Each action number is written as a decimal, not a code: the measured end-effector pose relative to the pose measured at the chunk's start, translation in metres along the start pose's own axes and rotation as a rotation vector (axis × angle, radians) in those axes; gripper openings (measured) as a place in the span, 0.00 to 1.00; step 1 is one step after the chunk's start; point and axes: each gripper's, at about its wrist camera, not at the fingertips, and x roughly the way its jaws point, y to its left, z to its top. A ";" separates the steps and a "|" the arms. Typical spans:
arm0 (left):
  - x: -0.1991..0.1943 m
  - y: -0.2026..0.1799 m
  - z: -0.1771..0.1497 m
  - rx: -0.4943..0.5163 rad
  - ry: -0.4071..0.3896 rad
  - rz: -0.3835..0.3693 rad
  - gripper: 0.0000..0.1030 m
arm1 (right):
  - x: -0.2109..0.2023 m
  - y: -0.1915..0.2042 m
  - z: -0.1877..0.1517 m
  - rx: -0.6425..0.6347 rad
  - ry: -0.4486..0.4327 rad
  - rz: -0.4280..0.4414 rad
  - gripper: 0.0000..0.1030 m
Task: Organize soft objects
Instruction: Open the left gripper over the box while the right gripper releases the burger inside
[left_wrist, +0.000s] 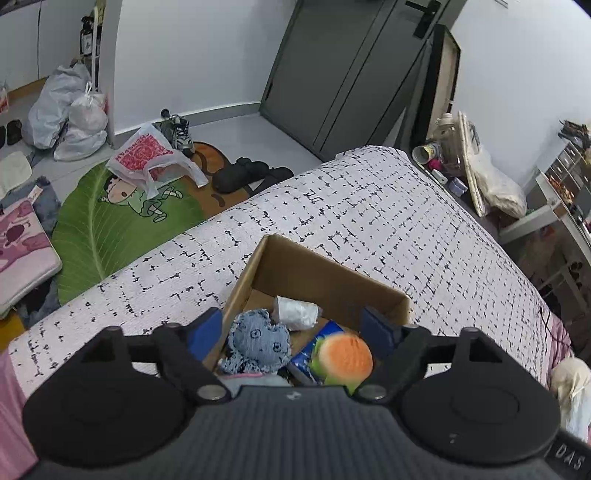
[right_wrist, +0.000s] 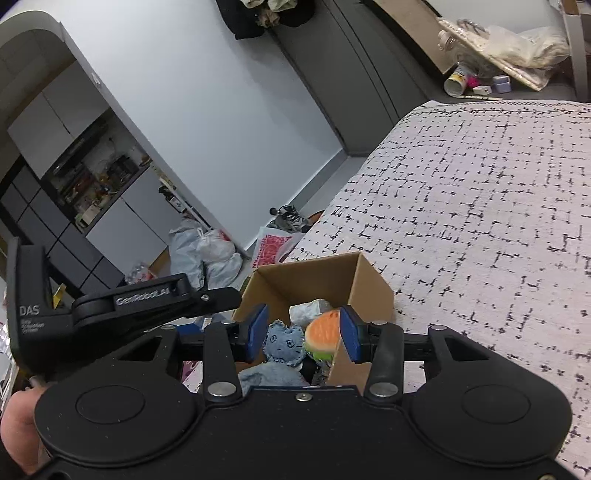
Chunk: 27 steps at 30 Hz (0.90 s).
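Note:
An open cardboard box (left_wrist: 332, 280) stands on the bed. Inside lie a blue denim soft toy with a stitched face (left_wrist: 258, 341), an orange and green burger-like soft toy (left_wrist: 343, 356), a crumpled white item (left_wrist: 297, 314) and a blue packet (left_wrist: 314, 350). My left gripper (left_wrist: 291, 332) hovers over the box, open wide, with nothing pressed between its blue pads. In the right wrist view, my right gripper (right_wrist: 303, 334) is open above the same box (right_wrist: 369, 291). The denim toy (right_wrist: 284, 345) and the burger toy (right_wrist: 323, 338) lie below and between its pads. The burger toy looks blurred.
The bed cover (left_wrist: 369, 206) is white with black dashes and extends far and right of the box. On the floor to the left are a green leaf rug (left_wrist: 110, 229), plastic bags (left_wrist: 147, 155) and shoes (left_wrist: 251, 173). Clutter (left_wrist: 461, 162) lines the bed's far right side.

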 end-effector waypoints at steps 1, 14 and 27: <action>-0.003 -0.002 -0.001 0.010 -0.002 -0.002 0.81 | -0.002 0.000 0.000 0.002 0.000 -0.006 0.43; -0.040 -0.034 -0.018 0.096 -0.013 0.040 0.89 | -0.049 -0.007 0.006 0.010 -0.035 -0.039 0.68; -0.081 -0.073 -0.037 0.128 -0.066 0.039 0.99 | -0.103 -0.029 0.008 0.026 -0.093 -0.104 1.00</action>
